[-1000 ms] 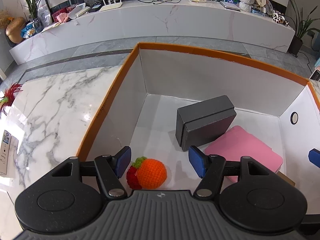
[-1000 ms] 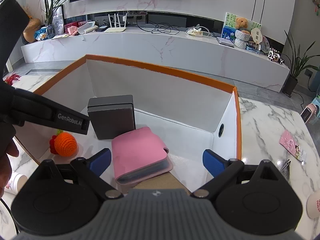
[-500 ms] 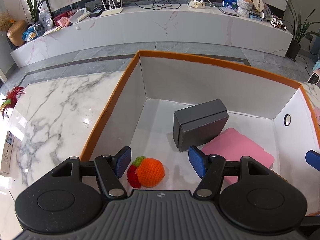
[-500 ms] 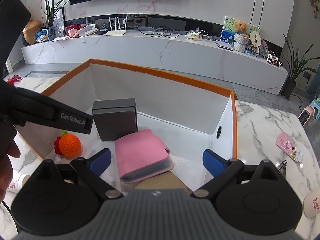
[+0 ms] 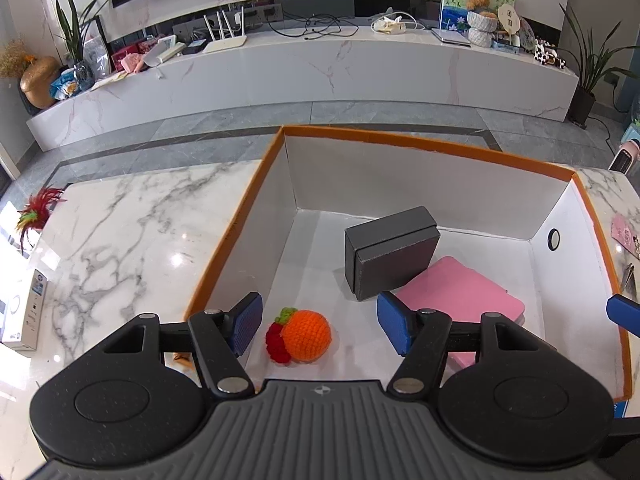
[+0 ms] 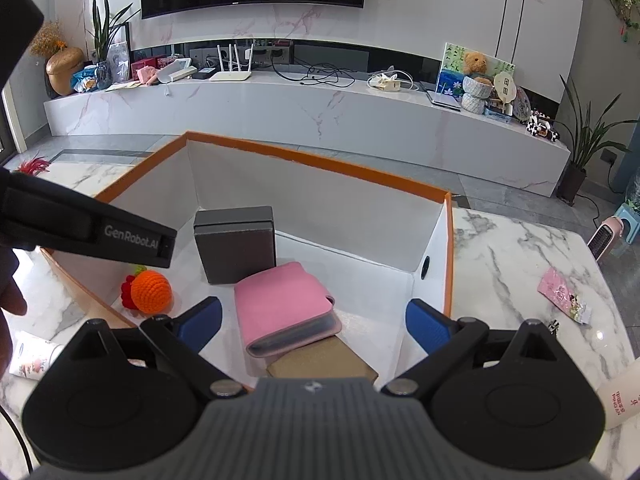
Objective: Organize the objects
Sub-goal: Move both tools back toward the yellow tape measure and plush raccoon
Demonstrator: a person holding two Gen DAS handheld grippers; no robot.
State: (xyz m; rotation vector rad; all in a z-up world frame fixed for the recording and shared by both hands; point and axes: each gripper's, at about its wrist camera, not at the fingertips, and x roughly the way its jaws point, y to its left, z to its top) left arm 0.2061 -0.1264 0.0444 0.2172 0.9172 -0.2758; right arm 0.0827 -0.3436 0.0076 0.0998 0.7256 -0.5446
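An orange-rimmed white box (image 5: pixel 420 144) (image 6: pixel 320 160) stands on the marble table. Inside lie a crocheted orange toy (image 5: pixel 304 335) (image 6: pixel 151 293), a dark grey box (image 5: pixel 390 252) (image 6: pixel 236 244), a pink wallet (image 5: pixel 464 292) (image 6: pixel 284 304) and a brown block (image 6: pixel 324 362) under the wallet's near edge. My left gripper (image 5: pixel 320 326) is open and empty, above the box's near left part, with the orange toy between its fingers in view. My right gripper (image 6: pixel 314 322) is open and empty above the wallet.
On the table left of the box lie a small white carton (image 5: pixel 26 312), a red feather item (image 5: pixel 38 212) and a tube (image 6: pixel 34 358). Right of the box lie a pink packet (image 6: pixel 560 290) and a white cup (image 6: pixel 622 396). A marble TV shelf runs behind.
Both grippers have pulled back and risen a little, so the box and its contents look smaller and further off. Both stay open and empty. The objects have not moved.
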